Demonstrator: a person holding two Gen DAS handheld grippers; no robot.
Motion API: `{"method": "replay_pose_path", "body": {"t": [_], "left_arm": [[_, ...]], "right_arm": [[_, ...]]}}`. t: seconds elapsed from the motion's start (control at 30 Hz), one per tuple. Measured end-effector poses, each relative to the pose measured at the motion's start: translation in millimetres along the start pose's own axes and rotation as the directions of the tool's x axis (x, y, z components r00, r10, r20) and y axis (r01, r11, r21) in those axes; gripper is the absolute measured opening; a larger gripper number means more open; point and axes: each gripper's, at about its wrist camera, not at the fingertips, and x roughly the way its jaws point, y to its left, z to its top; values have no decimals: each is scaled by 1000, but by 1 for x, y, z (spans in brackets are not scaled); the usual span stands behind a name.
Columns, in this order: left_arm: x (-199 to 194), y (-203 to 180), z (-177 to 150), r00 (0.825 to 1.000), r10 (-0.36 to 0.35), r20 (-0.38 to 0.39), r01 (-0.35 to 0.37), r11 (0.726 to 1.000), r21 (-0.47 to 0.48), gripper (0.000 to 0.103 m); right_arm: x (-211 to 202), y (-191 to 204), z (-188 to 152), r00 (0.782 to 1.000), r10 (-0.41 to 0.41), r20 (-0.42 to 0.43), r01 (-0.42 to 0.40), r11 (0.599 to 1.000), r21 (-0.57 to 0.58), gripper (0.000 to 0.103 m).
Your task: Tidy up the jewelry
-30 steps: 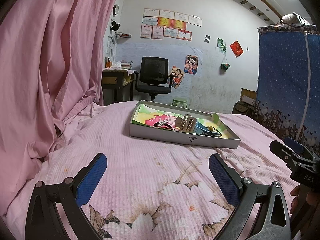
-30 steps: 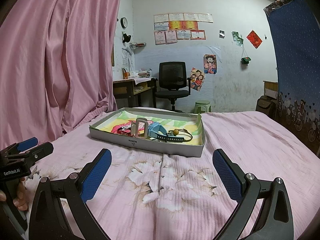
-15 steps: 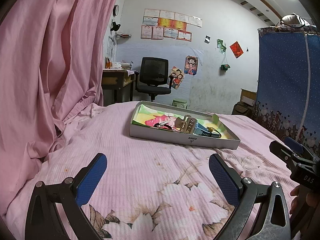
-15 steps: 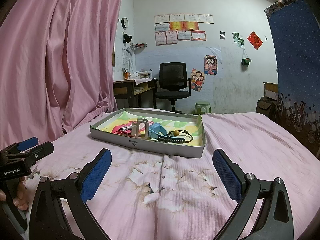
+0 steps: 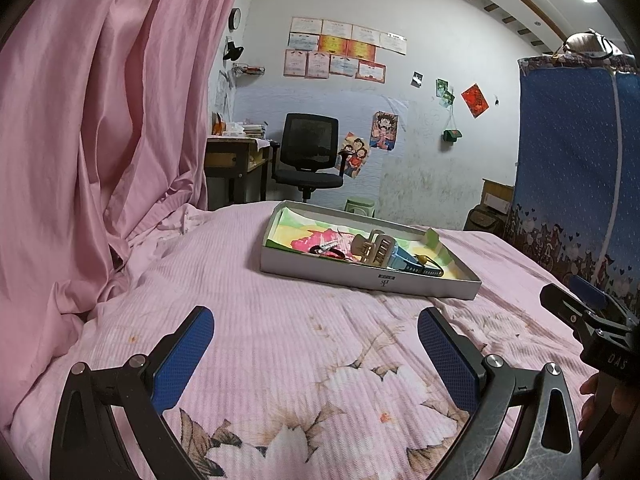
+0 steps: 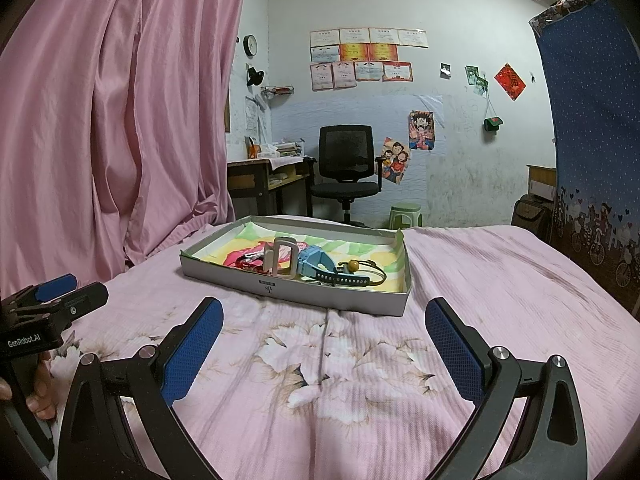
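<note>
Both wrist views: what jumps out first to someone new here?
A shallow grey tray sits on the pink bed, holding a jumble: a beige hair claw, a blue watch and a pink clip. Both grippers, left and right, hang open short of it, and a pink curtain fills the left side.

Two low wrist views side by side over the bed point(image 5: 304, 344), both facing the same tray point(image 6: 320, 296) ahead

The bed point(image 6: 460, 272) wears pink ribbed cloth with pale flowers. The tray point(image 6: 328, 300) is grey outside, lined yellow, green and pink. A watch point(image 6: 320, 266) is light blue. The curtain point(image 6: 120, 100) is pink.
</note>
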Motion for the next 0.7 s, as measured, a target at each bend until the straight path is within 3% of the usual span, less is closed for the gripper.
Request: {"method": "replay_pose_path", "body": {"t": [0.7], "left_arm": [[0, 2, -1, 1000, 14, -3, -14, 1000, 1, 102]], "right_arm": [[0, 0, 0, 1000, 0, 0, 0, 1000, -1, 99]]}}
